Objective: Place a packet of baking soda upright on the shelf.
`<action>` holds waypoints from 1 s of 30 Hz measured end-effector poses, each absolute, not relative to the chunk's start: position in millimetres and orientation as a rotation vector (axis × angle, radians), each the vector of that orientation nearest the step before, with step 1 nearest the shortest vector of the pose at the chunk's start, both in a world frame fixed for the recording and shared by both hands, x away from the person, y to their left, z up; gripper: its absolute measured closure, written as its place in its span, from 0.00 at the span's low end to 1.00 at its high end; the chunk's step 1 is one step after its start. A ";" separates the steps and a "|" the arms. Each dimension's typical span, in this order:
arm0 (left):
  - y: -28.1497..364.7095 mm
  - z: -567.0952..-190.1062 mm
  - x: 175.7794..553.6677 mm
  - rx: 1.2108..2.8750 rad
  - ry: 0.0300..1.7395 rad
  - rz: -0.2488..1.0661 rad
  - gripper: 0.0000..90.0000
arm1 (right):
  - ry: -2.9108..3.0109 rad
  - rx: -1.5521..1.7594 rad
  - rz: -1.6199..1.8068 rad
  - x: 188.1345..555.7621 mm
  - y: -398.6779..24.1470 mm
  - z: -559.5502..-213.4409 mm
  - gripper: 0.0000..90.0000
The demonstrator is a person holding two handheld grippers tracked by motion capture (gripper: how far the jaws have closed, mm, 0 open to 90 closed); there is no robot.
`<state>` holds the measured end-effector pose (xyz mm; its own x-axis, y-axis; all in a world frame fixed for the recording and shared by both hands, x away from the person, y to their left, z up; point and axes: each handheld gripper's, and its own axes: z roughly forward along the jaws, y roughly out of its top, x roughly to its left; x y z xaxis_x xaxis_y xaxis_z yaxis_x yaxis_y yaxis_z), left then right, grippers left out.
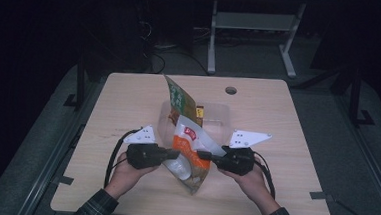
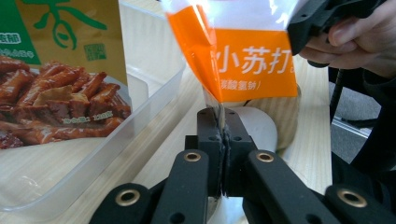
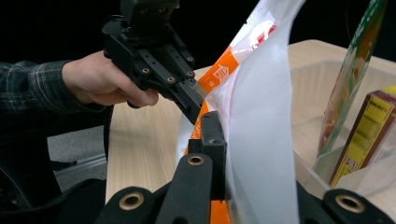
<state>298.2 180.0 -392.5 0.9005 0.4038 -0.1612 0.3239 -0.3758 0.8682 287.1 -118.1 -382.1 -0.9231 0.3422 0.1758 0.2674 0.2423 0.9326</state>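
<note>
An orange and white pouch (image 1: 189, 155) with Chinese print hangs over the table's near middle, held from both sides. My left gripper (image 1: 175, 154) is shut on its left edge; in the left gripper view the jaws (image 2: 223, 119) pinch the clear seam just below the orange panel (image 2: 254, 65). My right gripper (image 1: 202, 154) is shut on the pouch's right side. In the right gripper view the white film (image 3: 261, 140) folds over and hides the right jaw of that gripper (image 3: 223, 128). The left gripper (image 3: 189, 100) bites the pouch's far edge there.
A clear plastic tub (image 1: 218, 111) stands just behind the pouch, holding an upright green and yellow snack bag (image 1: 179, 99) and a small yellow box (image 1: 199, 113). A round hole (image 1: 231, 90) lies near the table's far edge. Dark floor and a metal frame lie beyond.
</note>
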 end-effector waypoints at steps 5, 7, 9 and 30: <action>178.6 -393.3 297.6 2.003 0.553 0.135 0.76 | 2.415 0.555 1.780 285.6 -120.6 -378.1 1.00; 179.5 -393.2 297.7 2.006 0.561 0.147 0.68 | 2.410 0.553 1.784 284.5 -123.0 -376.3 1.00; 182.5 -393.6 297.5 2.007 0.576 0.161 0.61 | 2.407 0.541 1.769 283.6 -125.4 -374.5 1.00; 218.8 -422.0 282.4 2.067 0.717 0.104 0.41 | 2.395 0.495 1.668 271.3 -180.3 -349.5 1.00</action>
